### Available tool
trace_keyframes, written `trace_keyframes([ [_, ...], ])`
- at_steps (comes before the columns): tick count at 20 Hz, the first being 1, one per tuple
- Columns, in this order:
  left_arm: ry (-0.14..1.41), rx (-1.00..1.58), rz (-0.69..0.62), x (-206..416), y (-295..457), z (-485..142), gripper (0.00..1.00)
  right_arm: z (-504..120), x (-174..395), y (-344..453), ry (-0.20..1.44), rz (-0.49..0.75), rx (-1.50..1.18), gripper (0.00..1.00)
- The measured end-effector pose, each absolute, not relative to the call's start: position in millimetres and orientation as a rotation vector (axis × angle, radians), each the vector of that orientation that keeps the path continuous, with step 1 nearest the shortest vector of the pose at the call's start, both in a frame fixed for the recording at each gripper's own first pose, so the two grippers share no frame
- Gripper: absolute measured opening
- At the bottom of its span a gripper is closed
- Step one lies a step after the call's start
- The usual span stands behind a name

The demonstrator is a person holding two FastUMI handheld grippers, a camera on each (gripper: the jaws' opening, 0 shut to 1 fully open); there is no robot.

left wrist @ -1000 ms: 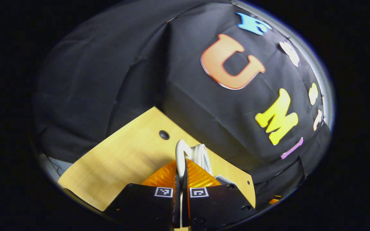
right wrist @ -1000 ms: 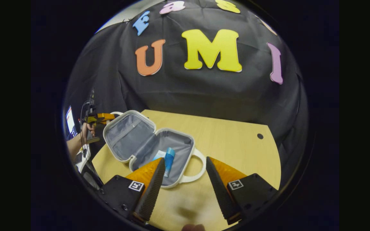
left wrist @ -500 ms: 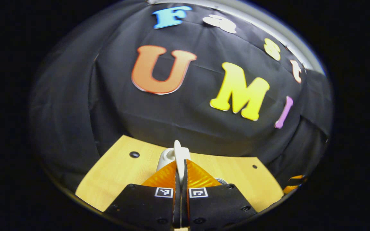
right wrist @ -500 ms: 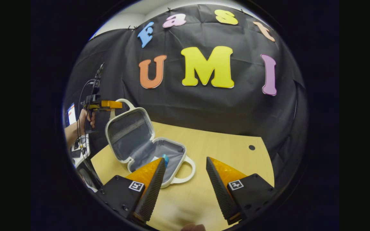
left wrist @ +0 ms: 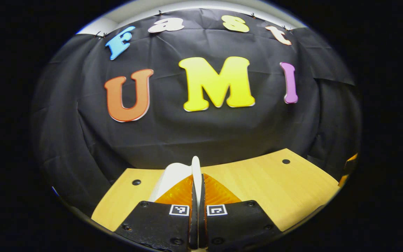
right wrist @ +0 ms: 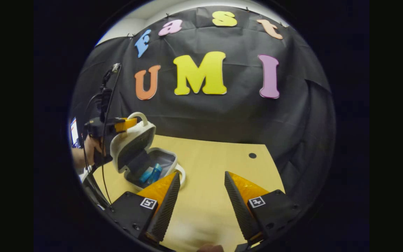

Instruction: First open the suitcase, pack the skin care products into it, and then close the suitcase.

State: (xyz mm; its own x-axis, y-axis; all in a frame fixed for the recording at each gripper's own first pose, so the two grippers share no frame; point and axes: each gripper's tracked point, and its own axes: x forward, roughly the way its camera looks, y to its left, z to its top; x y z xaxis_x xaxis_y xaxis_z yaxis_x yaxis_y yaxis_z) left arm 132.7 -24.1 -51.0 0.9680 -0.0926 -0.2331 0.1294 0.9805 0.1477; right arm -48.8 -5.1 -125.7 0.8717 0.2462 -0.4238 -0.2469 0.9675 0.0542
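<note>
The left gripper (left wrist: 197, 182) is clamped, both fingers pressed together, on the white handle (left wrist: 196, 171) of the lid of the suitcase (right wrist: 142, 154), which stands half-raised over the base at the left side of the wooden table (right wrist: 215, 168). Blue skin care products (right wrist: 151, 174) lie inside the grey-lined base. The right gripper (right wrist: 201, 196) hangs above the table's near edge, fingers spread apart and holding nothing, just beside the suitcase.

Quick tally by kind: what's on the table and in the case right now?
Suitcase: 1, lid half closed
Blue skin care products inside: 2
Grippers: 2, left gripper on the lid handle, right gripper open over the table
Total: 5
</note>
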Motion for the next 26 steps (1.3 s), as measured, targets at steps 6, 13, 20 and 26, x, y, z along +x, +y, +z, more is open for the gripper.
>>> trace_keyframes([
  [6, 0.341, 0.249, -0.219, 135, -98, -130, 0.04, -131, -52, -62, 0.486, 0.176, -0.034, 0.75],
  [13, 0.476, 0.263, -0.265, 137, -128, -202, 0.04, -138, -47, -89, 0.538, 0.152, -0.071, 0.76],
  [20, 0.531, 0.189, -0.304, 128, -146, -215, 0.24, -137, -35, -85, 0.546, 0.171, -0.056, 0.77],
  [26, 0.431, 0.068, -0.210, 124, -131, -148, 0.86, -121, -21, -67, 0.496, 0.209, -0.046, 0.77],
])
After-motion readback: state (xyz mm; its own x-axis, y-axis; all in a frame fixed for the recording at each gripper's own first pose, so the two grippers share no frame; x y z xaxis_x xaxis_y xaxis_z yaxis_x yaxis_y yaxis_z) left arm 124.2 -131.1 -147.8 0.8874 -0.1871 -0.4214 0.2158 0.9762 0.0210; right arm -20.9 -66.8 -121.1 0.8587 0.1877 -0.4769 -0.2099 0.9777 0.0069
